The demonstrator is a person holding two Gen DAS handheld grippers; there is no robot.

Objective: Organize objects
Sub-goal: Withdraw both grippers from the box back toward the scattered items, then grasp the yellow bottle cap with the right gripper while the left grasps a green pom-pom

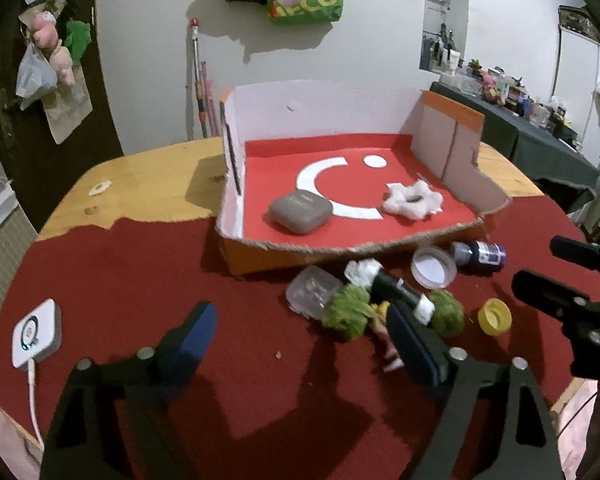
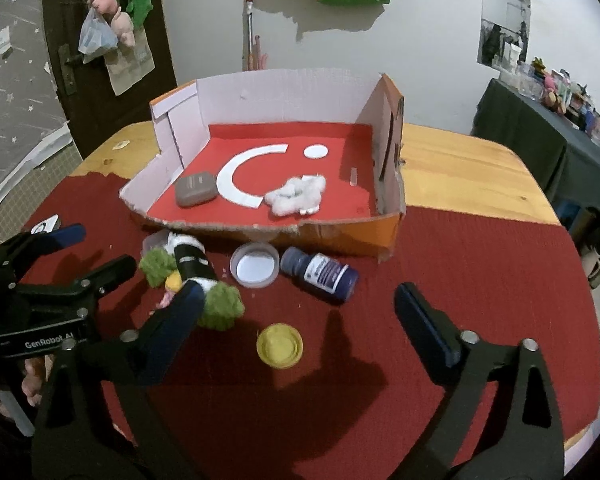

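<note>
Both the left gripper (image 1: 300, 340) and right gripper (image 2: 300, 312) hang wide open, empty, before the cardboard box (image 2: 340, 236), poised over loose items awaiting sorting.

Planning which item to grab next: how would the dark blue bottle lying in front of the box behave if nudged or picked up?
The dark blue bottle lies on its side on the red cloth, so its round body would probably roll if nudged. It looks like smooth plastic, perhaps slippery between claw pads. Being small, it is likely light, though I cannot tell how full it is.

box (image 2: 392, 224): case (image 2: 195, 188) left, cotton (image 2: 298, 196) right inside | before box: cap (image 2: 255, 265), bottle (image 2: 320, 275) right of it
</note>
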